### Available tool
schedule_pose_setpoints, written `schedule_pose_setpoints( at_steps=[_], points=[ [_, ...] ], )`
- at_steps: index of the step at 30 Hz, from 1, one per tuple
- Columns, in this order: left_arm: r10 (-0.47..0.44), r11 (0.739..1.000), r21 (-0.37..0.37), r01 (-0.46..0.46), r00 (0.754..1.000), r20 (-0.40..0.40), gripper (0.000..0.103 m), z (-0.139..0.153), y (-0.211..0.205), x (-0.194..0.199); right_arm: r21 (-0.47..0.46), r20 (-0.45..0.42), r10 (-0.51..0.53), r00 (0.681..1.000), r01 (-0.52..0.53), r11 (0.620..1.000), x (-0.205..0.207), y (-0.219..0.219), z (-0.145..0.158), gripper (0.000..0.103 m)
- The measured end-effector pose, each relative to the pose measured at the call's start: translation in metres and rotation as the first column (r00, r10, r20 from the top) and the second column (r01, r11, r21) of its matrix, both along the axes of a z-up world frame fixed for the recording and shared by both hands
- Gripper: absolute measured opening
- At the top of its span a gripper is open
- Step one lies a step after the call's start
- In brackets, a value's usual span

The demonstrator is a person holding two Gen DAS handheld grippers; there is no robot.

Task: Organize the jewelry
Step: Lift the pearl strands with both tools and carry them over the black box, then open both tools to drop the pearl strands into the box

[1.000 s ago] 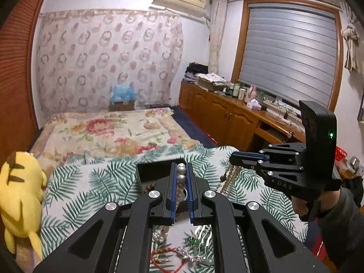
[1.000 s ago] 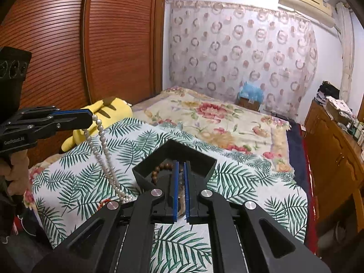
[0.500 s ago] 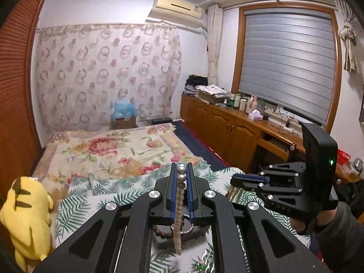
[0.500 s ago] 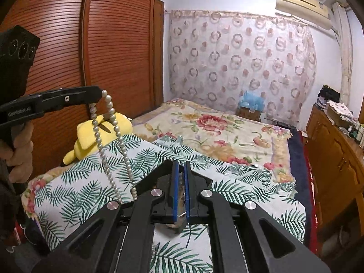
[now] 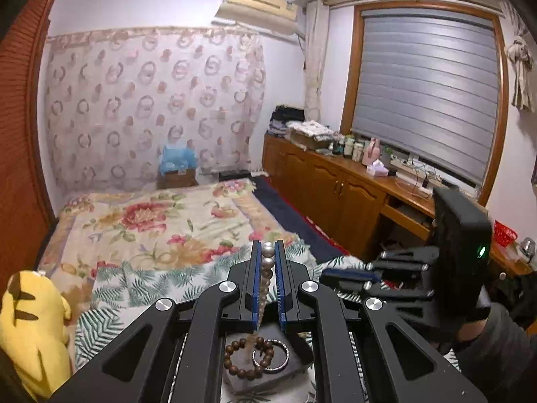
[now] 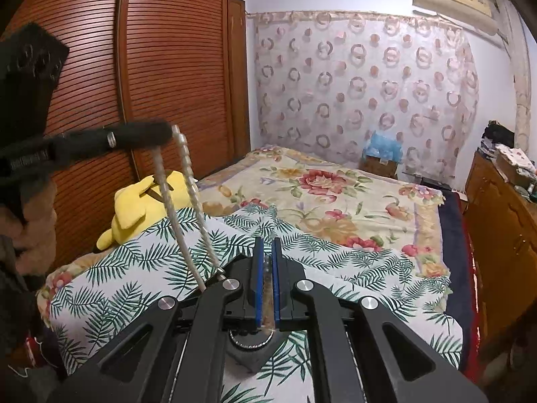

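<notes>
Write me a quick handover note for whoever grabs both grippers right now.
Left gripper: shut on the pearl necklace, lifted so the strand dangles over the dark tray.
Right gripper: shut on a blurred strand, apparently the same necklace's other end.
Tray on the palm-leaf cloth already holds a brown bead bracelet and a silver bangle.
Left to do: lower the pearls into the tray, release both, then check for other pieces out of view.

Left wrist view: tray [image 5: 255, 374] at 6 o'clock on leaf-print cloth [image 5: 110, 319], bead bracelet [image 5: 246, 357] and ring [image 5: 273, 356] inside, overlapping. Pearl strand [image 5: 266, 268] above tray, between left gripper [image 5: 267, 258] fingers. Plush toy [image 5: 32, 329] at 8, right gripper [image 5: 339, 277] at 4, cabinet [image 5: 339, 191] at 3.
</notes>
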State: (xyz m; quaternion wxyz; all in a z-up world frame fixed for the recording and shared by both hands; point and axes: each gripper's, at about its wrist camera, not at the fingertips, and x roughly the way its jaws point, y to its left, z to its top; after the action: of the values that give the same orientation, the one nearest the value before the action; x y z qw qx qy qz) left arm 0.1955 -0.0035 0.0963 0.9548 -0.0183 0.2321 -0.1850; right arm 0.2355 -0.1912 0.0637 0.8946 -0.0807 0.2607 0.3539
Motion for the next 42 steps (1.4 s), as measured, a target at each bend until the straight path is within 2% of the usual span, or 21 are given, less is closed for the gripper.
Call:
schedule_pose_setpoints(
  at_steps=[6, 10, 18, 20, 22, 25, 30, 32, 36, 42],
  points=[
    [-0.012, 1.0, -0.026, 0.01, 0.994, -0.11, 0.007, -0.049, 0.003, 0.021, -0.006, -0.004, 0.036, 0.999, -0.036, 0.999, 0.013, 0.009, -0.007, 0.005],
    [-0.008, 1.0, -0.023, 0.004, 0.987, -0.158, 0.007, -0.078, 0.004, 0.027, -0.035, -0.023, 0.04, 0.999, -0.041, 0.999, 0.026, 0.019, -0.025, 0.005],
    [0.039, 0.999, 0.007, -0.038, 0.981, -0.192, 0.008, -0.106, 0.017, 0.02, -0.066, -0.113, 0.006, 0.994, -0.014, 0.998, 0.047, 0.031, -0.069, 0.007],
    [0.054, 0.999, 0.015, -0.052, 0.98, -0.193, 0.021, -0.11, 0.021, 0.013, -0.07, -0.119, -0.003, 0.993, -0.006, 0.998, 0.048, 0.032, -0.075, 0.007],
    [0.065, 0.998, 0.025, -0.062, 0.98, -0.189, 0.025, -0.113, 0.023, 0.007, -0.07, -0.12, -0.007, 0.993, -0.001, 0.998, 0.045, 0.032, -0.077, 0.007],
    [0.076, 0.997, 0.029, -0.072, 0.978, -0.196, 0.027, -0.118, 0.028, -0.004, -0.064, -0.12, -0.019, 0.993, 0.012, 0.998, 0.04, 0.029, -0.076, 0.007],
    [0.086, 0.996, 0.039, -0.079, 0.976, -0.198, 0.029, -0.125, 0.032, -0.024, -0.048, -0.12, -0.032, 0.992, 0.027, 0.999, 0.015, 0.02, -0.079, 0.007],
    [0.089, 0.996, 0.049, -0.081, 0.976, -0.198, 0.033, -0.128, 0.032, -0.033, -0.052, -0.12, -0.039, 0.992, 0.032, 0.998, -0.004, 0.016, -0.084, 0.007],
    [0.078, 0.996, 0.056, -0.068, 0.975, -0.206, 0.034, -0.136, 0.03, -0.052, -0.062, -0.119, -0.047, 0.992, 0.04, 0.997, -0.037, 0.009, -0.095, 0.007],
    [0.069, 0.996, 0.075, -0.053, 0.973, -0.219, 0.039, -0.153, 0.025, -0.084, -0.068, -0.171, -0.051, 0.984, 0.04, 0.997, -0.083, 0.002, -0.121, 0.008]
  ],
)
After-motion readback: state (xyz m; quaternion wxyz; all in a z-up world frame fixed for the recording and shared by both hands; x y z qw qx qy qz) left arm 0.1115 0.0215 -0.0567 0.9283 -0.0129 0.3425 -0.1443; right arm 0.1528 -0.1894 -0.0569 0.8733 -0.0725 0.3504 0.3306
